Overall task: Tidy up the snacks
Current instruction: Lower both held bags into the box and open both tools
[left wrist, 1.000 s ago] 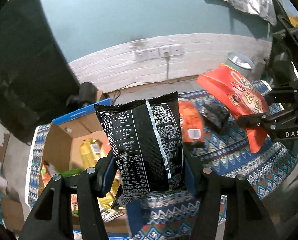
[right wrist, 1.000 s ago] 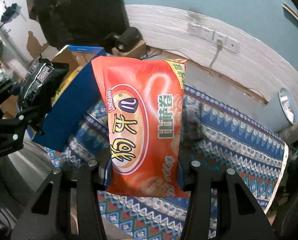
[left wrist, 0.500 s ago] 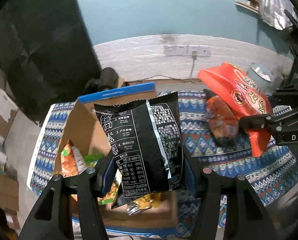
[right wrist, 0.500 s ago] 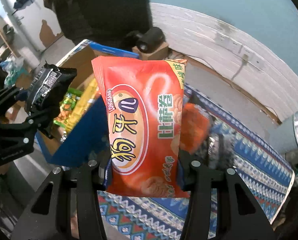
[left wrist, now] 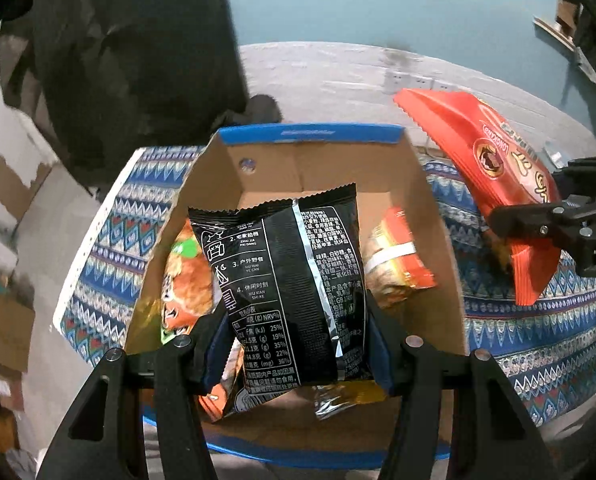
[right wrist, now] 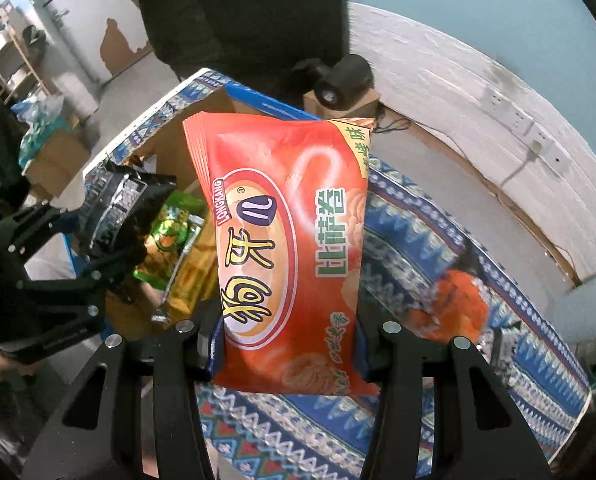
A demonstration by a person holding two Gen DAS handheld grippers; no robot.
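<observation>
1. Blue wall (left wrist: 378, 0) and white bricks (right wrist: 458, 92) sit behind a table with a zigzag cloth (right wrist: 418, 240).
2. Left gripper (left wrist: 296, 344) has its jaws closed tight on the black bag (left wrist: 290, 280). It pinches the low part of the bag from both sides.
3. Right gripper (right wrist: 288, 344) has its jaws closed tight on the red bag (right wrist: 286, 240). It also pinches near the bottom of the bag.
4. Each bag is up in the air. The black bag hangs right over the open box (left wrist: 318, 160). The red bag is just to the right of the box, over the cloth.
5. The black bag stands up tall. Its long side runs away from the gripper, and its zigzag top edge points at the far wall of the box. Its back, with the small white words, faces the camera.
6. The red bag also stands tall, top edge pointing away from its gripper. In the left view it leans toward the box.
7. Other snacks (left wrist: 186, 280) already lie inside the box. One orange snack (right wrist: 454, 300) lies on the cloth, outside it.
8. I think the step now is putting bags in the box.
9. Next, I think the left gripper needs to go lower and let go, so the black bag lands flat on the snacks. Then the red bag needs to come over the box too.
</observation>
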